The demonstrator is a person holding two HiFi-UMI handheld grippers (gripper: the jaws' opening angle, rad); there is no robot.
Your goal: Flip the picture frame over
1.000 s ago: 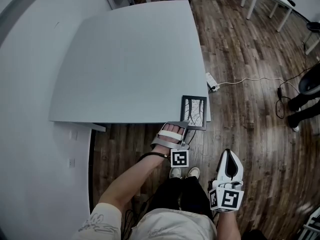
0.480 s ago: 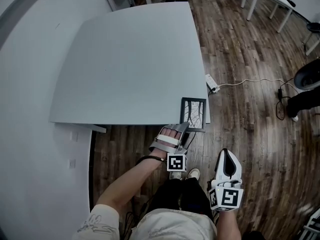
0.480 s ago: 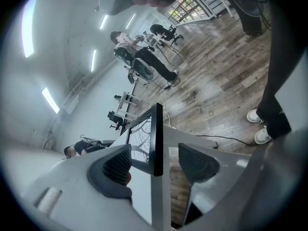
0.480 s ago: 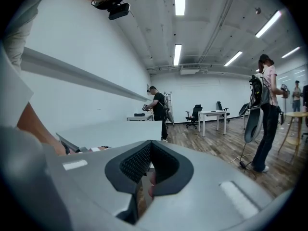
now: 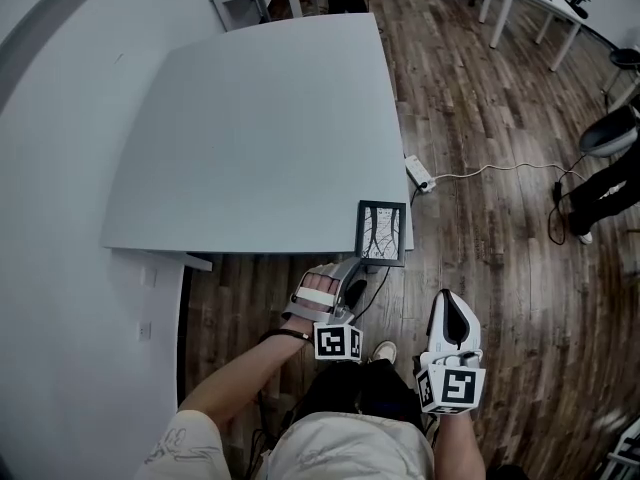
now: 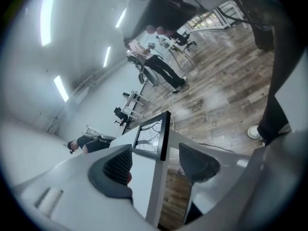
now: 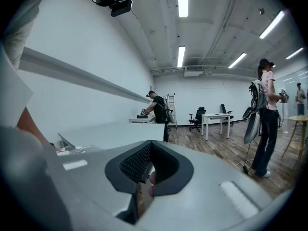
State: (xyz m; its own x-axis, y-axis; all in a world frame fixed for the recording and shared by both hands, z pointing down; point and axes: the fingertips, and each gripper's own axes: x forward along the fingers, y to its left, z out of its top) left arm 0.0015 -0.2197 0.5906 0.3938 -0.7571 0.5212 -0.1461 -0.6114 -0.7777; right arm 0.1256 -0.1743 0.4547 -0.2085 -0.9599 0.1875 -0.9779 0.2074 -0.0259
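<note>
left tongs [image 6: 156, 165] apart near picture frame [image 6: 152, 135]

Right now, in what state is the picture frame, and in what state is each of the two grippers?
Picture frame: lies flat at the near right corner of the table, picture side up, not gripped.
Left gripper: jaws apart and empty, with the frame just ahead of them.
Right gripper: jaws together, holds nothing, away from the table.

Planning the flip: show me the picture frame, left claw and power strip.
picture frame [image 5: 382, 233], head view, middle of its face.
left claw [image 6: 158, 161], left gripper view, between the tips.
power strip [image 5: 417, 172], head view, its body.
</note>
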